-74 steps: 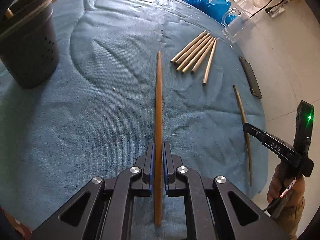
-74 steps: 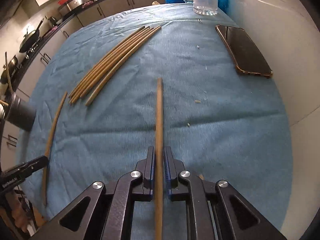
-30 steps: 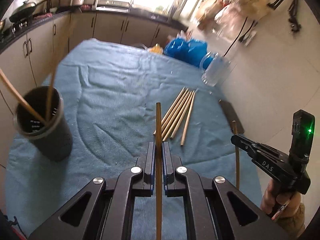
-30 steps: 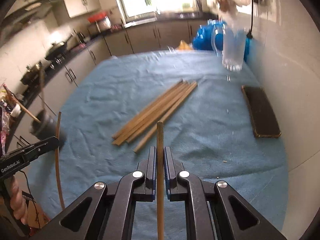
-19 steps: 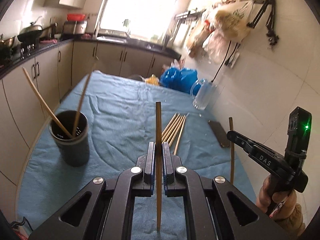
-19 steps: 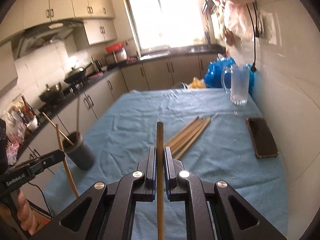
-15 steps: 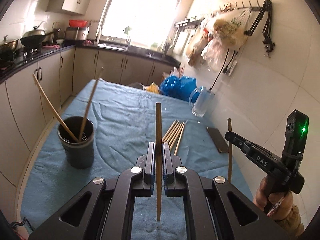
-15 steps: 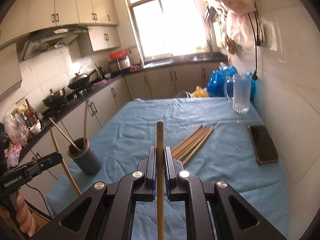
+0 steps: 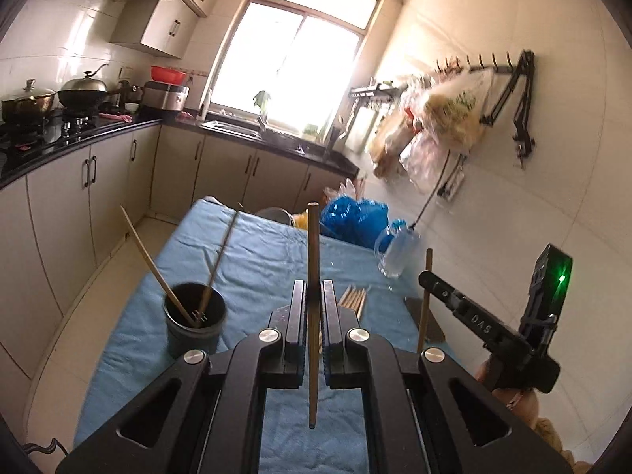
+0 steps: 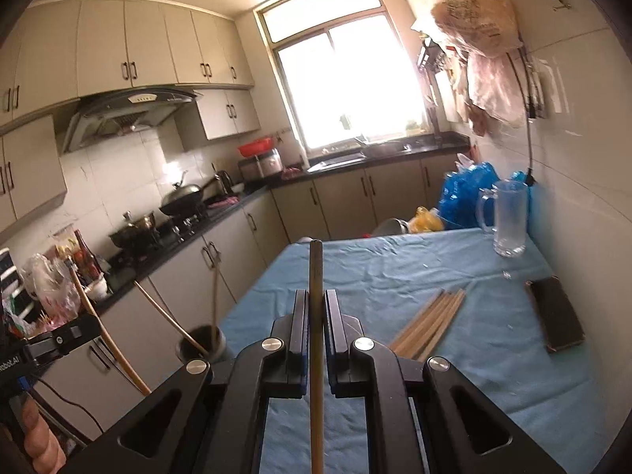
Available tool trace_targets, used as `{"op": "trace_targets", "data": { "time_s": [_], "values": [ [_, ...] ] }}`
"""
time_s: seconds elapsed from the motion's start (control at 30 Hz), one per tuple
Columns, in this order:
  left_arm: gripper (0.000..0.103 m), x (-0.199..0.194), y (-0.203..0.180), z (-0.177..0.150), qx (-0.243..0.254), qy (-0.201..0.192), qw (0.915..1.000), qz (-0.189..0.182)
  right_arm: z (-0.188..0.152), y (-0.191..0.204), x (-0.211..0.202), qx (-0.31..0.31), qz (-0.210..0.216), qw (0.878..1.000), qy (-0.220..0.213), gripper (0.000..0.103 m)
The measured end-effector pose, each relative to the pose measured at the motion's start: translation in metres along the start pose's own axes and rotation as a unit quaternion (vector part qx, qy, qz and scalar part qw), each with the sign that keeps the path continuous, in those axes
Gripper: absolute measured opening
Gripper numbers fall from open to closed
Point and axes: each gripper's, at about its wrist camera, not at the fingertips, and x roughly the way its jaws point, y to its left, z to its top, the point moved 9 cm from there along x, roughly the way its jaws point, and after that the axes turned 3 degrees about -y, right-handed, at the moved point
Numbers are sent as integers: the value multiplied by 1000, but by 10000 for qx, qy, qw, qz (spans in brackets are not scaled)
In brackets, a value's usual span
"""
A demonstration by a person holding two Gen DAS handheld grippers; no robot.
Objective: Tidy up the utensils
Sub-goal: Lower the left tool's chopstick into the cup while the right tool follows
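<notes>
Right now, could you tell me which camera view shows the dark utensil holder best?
The left wrist view: the dark utensil holder stands unobstructed on the blue cloth, its rim, wall and two leaning sticks all visible. In the right wrist view, the same holder is partly hidden behind the gripper body.

One long wooden chopstick (image 9: 312, 316) stands upright, pinched between the left tongs (image 9: 313, 324), its tip well above the blue-covered desk (image 9: 256, 260). A second chopstick (image 10: 316, 335) runs straight up through the right tongs (image 10: 316, 328). Down on the cloth, a bundle of chopsticks (image 10: 428, 328) lies side by side, fanned slightly. The dark utensil cup (image 9: 194, 326) sits near the desk's left edge with two chopsticks (image 9: 158, 268) leaning out of it at angles.
</notes>
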Motion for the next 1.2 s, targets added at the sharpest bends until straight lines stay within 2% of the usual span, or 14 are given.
{"op": "trace_targets", "data": {
  "time_s": [0.3,0.5,0.67,0.87,1.03,1.2],
  "values": [
    [6,-23,46,63,17,-678,9969,410,34,71,47,9,589,9977,-342,7],
    [6,-14,76,96,212,-938,9920,814,56,124,94,76,1001,9935,-537,7],
    [6,15,95,103,198,-728,9933,881,66,149,136,298,1182,9904,-648,7],
    [6,58,118,91,174,-361,9934,1072,62,158,169,193,994,9910,-877,7],
    [6,85,130,71,23,1,9940,1093,36,152,193,38,808,9950,-592,7],
    [6,92,136,62,-88,146,9933,1141,15,144,199,-113,695,9969,-363,7]
  ]
}}
